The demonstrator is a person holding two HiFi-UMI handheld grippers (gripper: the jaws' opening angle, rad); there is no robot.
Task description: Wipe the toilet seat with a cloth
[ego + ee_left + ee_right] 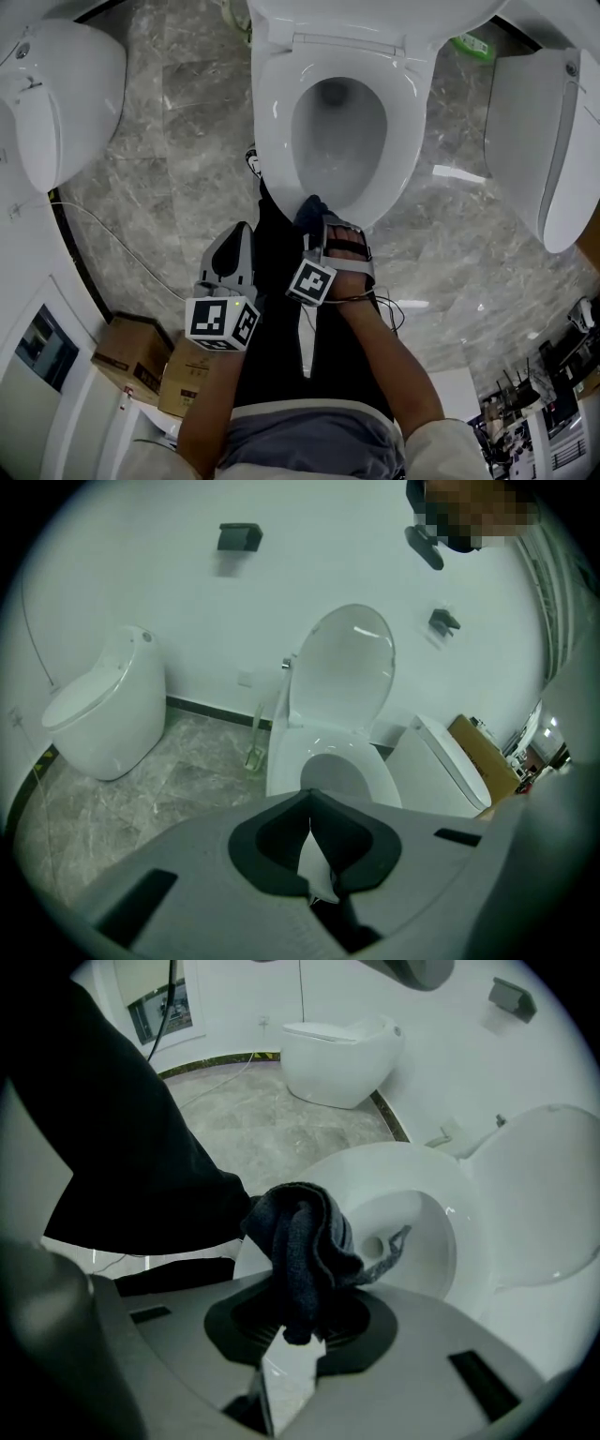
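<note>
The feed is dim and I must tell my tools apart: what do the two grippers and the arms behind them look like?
The left gripper and right gripper are grey moulded shells with dark centres. Each carries a cube of black-and-white square markers: left cube, right cube. A thin dark cable loops by the right wrist; a pale sleeve ends above that elbow.

toilet seat [274, 112]: white | cloth [300, 1241]: dark blue-grey | floor [178, 159]: grey, marble-veined | marker cube [222, 322]: black-and-white squares | cardboard box [127, 354]: brown
</note>
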